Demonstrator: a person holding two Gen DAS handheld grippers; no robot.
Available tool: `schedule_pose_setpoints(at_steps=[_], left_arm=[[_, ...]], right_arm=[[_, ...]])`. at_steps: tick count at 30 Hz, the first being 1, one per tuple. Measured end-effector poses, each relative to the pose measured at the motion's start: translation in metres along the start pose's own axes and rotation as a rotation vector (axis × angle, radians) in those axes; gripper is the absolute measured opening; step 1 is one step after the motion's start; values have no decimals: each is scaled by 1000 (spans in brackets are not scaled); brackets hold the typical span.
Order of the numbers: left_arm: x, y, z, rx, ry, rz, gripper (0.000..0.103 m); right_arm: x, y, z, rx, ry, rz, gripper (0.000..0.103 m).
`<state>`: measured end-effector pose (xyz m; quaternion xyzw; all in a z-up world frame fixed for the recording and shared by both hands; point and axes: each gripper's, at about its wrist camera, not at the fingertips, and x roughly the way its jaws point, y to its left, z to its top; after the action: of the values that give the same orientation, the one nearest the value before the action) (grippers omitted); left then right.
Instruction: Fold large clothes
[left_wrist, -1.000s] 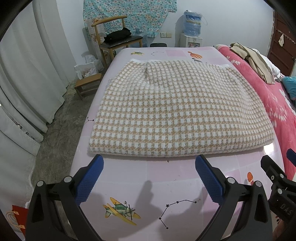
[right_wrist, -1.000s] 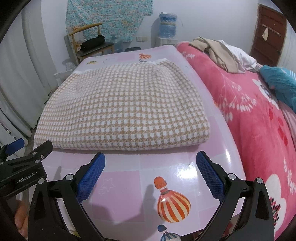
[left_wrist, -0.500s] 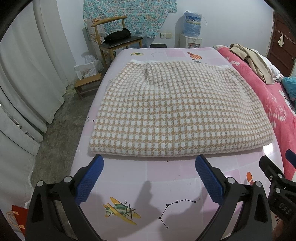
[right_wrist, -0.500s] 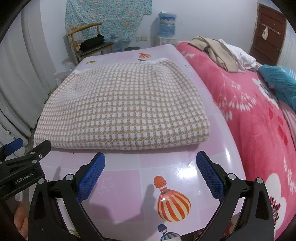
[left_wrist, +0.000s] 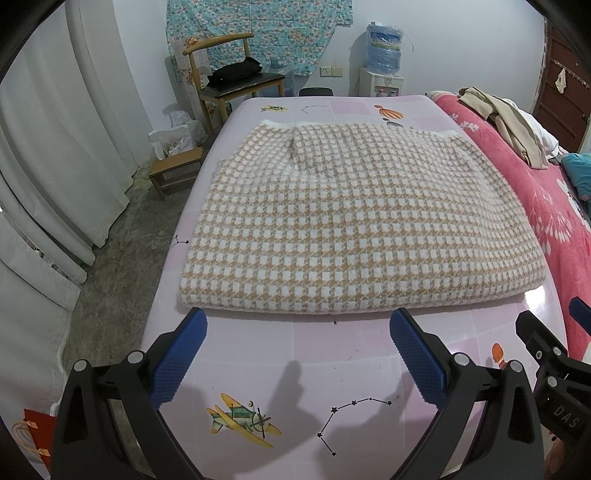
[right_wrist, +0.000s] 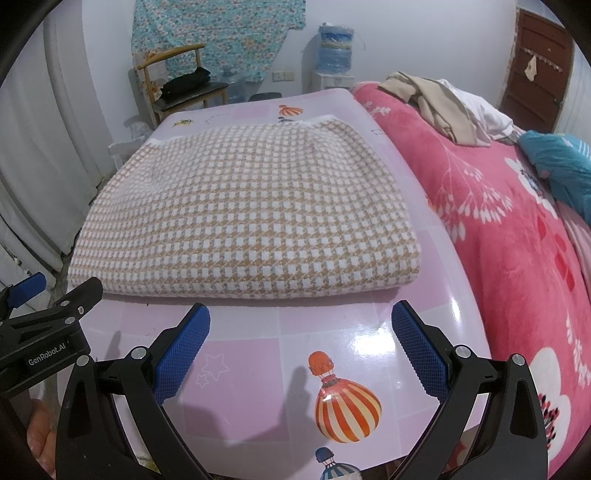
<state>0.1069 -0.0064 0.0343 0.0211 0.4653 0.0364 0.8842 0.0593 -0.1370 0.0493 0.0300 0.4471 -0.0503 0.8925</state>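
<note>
— While both tools hang over the pink table, how do their jaws stand?

— The left gripper has its two blue pads spread wide, and nothing is between them. The right gripper is the same: jaws far apart, holding nothing and touching nothing. Under them are only the glossy table surface and the grippers' own shadows.

— And the cloth, how does it look?

— The checked garment is thick knit, with small white and tan squares. It lies flat in a folded stack, with a rounded fold at the near edge and a white border at the far edge. A small crease shows in the far part, left of the middle.

— Where does it lie against the jaws?

— Just beyond the fingertips of both grippers, close but apart. In the left wrist view the near fold runs across the whole gap of the jaws. In the right wrist view the garment sits ahead and somewhat to the left, and its right corner ends near the right pad.

— What is around?

— A red floral blanket lies to the right of the table, with beige clothes on it. A wooden chair and a water dispenser stand by the far wall, and white curtains hang at the left.
</note>
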Motion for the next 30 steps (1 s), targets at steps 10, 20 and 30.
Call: schedule_pose_setpoints(at_steps=[10,20,30], left_arm=[[0,0,1,2,1,2,98],[1,0,1,3,3,2,98],[2,0,1,5,4,2,98]], right_arm=[[0,0,0,-3,0,3,95],[1,-1,0,-2,3,5,95],[2,-1,-1,-1,6,8,95]])
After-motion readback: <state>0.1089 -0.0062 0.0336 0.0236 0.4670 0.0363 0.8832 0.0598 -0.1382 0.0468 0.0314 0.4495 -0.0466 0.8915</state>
